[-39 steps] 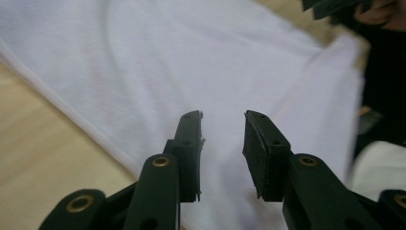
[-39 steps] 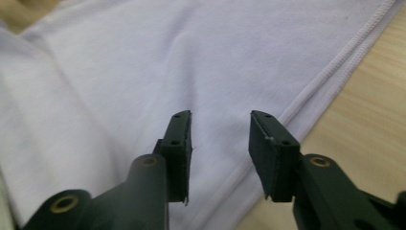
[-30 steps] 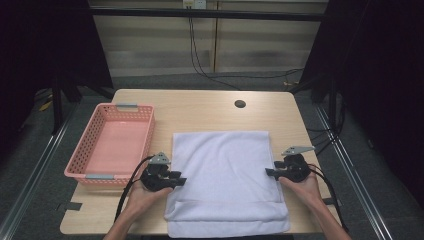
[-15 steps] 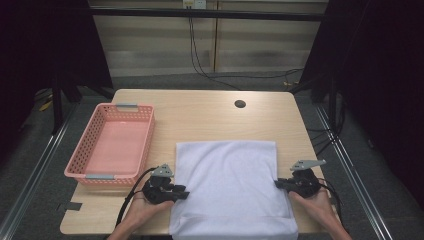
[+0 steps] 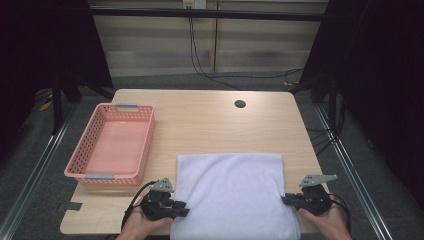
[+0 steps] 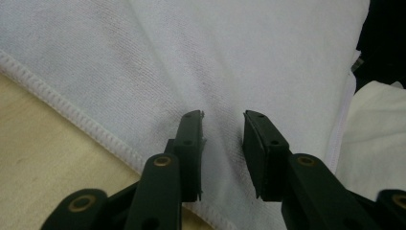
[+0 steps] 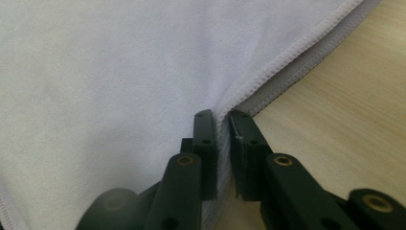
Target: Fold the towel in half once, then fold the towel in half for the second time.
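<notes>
Both hands come in low at the near table edge, each gripper lying level and pointing inward at the folded white towel (image 5: 232,192) between them. The left gripper (image 6: 222,143) has its jaws set a little apart over the cloth just inside its stitched hem, pinching nothing. The right gripper (image 7: 223,139) has just been opening slightly, yet its jaws stay narrow with the towel's hemmed edge clamped between them.

Empty pink basket (image 5: 112,147) on wooden table (image 5: 210,125), left side.
</notes>
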The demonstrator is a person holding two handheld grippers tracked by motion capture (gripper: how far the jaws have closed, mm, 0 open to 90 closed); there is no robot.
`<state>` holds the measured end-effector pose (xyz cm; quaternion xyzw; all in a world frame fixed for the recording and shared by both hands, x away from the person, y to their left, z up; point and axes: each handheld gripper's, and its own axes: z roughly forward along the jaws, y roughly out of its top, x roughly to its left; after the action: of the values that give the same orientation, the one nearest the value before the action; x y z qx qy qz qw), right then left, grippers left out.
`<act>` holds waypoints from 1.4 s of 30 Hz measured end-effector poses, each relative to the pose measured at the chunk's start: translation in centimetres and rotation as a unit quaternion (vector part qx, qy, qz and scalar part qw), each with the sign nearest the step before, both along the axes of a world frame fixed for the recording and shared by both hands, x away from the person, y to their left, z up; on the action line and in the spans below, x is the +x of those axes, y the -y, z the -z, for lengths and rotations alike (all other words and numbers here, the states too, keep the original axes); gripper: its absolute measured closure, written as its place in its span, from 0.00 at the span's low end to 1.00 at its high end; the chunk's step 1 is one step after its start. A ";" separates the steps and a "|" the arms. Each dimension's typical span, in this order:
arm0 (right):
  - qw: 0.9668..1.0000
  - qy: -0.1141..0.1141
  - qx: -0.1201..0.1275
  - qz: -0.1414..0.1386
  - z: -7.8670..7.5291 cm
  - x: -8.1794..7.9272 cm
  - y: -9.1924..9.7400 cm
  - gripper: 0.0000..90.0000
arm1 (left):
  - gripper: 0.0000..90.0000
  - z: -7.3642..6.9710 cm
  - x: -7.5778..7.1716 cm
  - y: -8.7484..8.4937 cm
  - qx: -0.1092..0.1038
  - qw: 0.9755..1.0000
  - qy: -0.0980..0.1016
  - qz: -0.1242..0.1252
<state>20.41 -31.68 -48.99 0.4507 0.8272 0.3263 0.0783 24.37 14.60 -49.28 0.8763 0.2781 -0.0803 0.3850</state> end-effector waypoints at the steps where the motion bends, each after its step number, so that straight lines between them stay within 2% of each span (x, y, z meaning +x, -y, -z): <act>1: 1.000 0.003 -0.003 0.001 -0.1 0.2 0.1 0.77 | 0.73 -0.1 0.3 0.0 0.001 1.000 0.009 0.004; 2: 1.000 0.014 -0.003 0.009 -0.2 0.6 0.2 0.70 | 0.72 -0.3 0.6 0.1 -0.002 1.000 0.020 -0.003; 4: 0.999 0.034 0.006 0.022 -0.8 1.6 0.6 0.66 | 0.70 -0.8 1.9 0.2 -0.016 0.999 0.031 -0.016; 6: 0.997 0.058 0.008 0.044 -1.4 3.1 0.9 0.60 | 0.69 -1.0 3.6 0.4 -0.008 0.998 0.058 -0.034; 7: 0.996 0.067 0.012 0.049 -1.6 4.1 1.1 0.59 | 0.69 -1.0 4.7 0.5 -0.016 0.998 0.051 -0.045; 9: 0.995 0.077 0.002 0.060 -1.8 6.2 1.1 0.55 | 0.69 -0.8 6.4 0.8 -0.014 0.996 0.063 -0.068; 10: 0.995 0.078 -0.003 0.059 -1.6 8.1 1.0 0.53 | 0.67 -0.7 7.9 0.6 -0.025 0.994 0.063 -0.082; 11: 0.995 0.078 -0.003 0.059 -1.6 8.1 1.0 0.53 | 0.66 -0.7 7.9 0.6 -0.025 0.994 0.063 -0.082; 12: 0.995 0.080 -0.013 0.061 -1.4 9.9 0.7 0.49 | 0.64 -0.7 8.9 0.4 -0.027 0.993 0.063 -0.096; 13: 0.995 0.078 -0.010 0.060 -1.2 10.6 0.7 0.49 | 0.64 -0.8 9.3 0.2 -0.031 0.992 0.065 -0.103; 14: 0.995 0.078 -0.010 0.060 -1.2 10.6 0.7 0.49 | 0.63 -0.8 9.3 0.2 -0.031 0.992 0.065 -0.103; 15: 0.995 0.080 -0.005 0.060 -0.9 11.8 0.6 0.47 | 0.62 -0.8 9.5 0.0 -0.036 0.991 0.068 -0.111; 16: 0.995 0.080 -0.005 0.060 -0.9 11.8 0.6 0.47 | 0.62 -0.6 9.7 -0.2 -0.036 0.990 0.069 -0.119; 18: 0.995 0.073 -0.005 0.063 -0.4 12.5 0.5 0.47 | 0.59 -0.3 10.0 -0.1 -0.032 0.990 0.067 -0.124; 19: 0.996 0.070 -0.006 0.060 -0.2 12.7 0.4 0.47 | 0.59 -0.2 10.1 0.1 -0.017 0.989 0.071 -0.127; 20: 0.996 0.070 -0.004 0.059 0.0 12.8 0.3 0.47 | 0.57 -0.1 10.0 0.3 -0.010 0.989 0.071 -0.131; 22: 0.996 0.071 -0.010 0.062 0.4 13.1 0.3 0.49 | 0.55 0.0 10.3 0.5 0.001 0.989 0.073 -0.126; 24: 0.996 0.070 -0.013 0.054 0.7 13.1 0.3 0.53 | 0.53 0.0 10.7 0.2 -0.006 0.988 0.073 -0.137; 25: 0.996 0.067 -0.020 0.053 0.8 13.1 0.1 0.60 | 0.53 0.0 11.0 0.0 -0.014 0.987 0.067 -0.147; 26: 0.996 0.069 -0.022 0.051 1.0 13.0 0.0 0.66 | 0.51 0.1 11.1 0.0 -0.018 0.987 0.064 -0.147; 28: 0.996 0.064 -0.019 0.053 1.0 13.1 -0.1 0.70 | 0.51 0.2 11.3 0.3 -0.009 0.986 0.073 -0.150; 29: 0.996 0.065 -0.016 0.051 1.1 13.1 0.0 0.74 | 0.50 0.3 11.6 0.4 -0.009 0.987 0.073 -0.145; 31: 0.996 0.063 -0.012 0.056 1.1 13.2 0.0 0.77 | 0.49 0.6 11.9 0.3 -0.020 0.985 0.069 -0.155; 32: 0.996 0.063 -0.013 0.056 1.1 13.2 -0.1 0.81 | 0.48 0.8 12.2 0.1 -0.040 0.986 0.056 -0.153; 33: 0.996 0.063 -0.013 0.056 1.1 13.2 -0.1 0.81 | 0.48 0.8 12.2 -0.1 -0.032 0.985 0.062 -0.157; 34: 0.996 0.063 -0.013 0.056 1.1 13.2 -0.1 0.82 | 0.48 0.8 12.3 -0.1 -0.022 0.983 0.069 -0.167; 35: 0.996 0.064 -0.014 0.056 1.1 13.2 0.0 0.83 | 0.43 0.9 12.3 0.0 -0.022 0.984 0.066 -0.164; 36: 0.996 0.064 -0.013 0.055 1.1 13.2 0.0 0.84 | 0.43 1.1 12.2 0.2 -0.014 0.983 0.071 -0.167; 37: 0.996 0.063 -0.014 0.057 1.1 13.2 0.0 0.85 | 0.41 1.2 12.2 0.3 -0.006 0.984 0.071 -0.165; 38: 0.996 0.063 -0.014 0.057 1.1 13.2 0.0 0.85 | 0.41 1.3 12.3 0.2 -0.006 0.984 0.071 -0.162; 40: 0.996 0.062 -0.012 0.057 1.1 13.3 0.1 0.86 | 0.41 1.3 12.6 0.1 -0.014 0.982 0.068 -0.176; 42: 0.996 0.063 -0.011 0.054 1.1 13.3 0.1 0.86 | 0.42 1.4 12.7 0.3 -0.010 0.982 0.078 -0.172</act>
<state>33.76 -31.74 -50.12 0.4727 0.7984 0.3402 0.1531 37.10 14.33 -50.68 0.8153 0.3930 0.0529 0.4219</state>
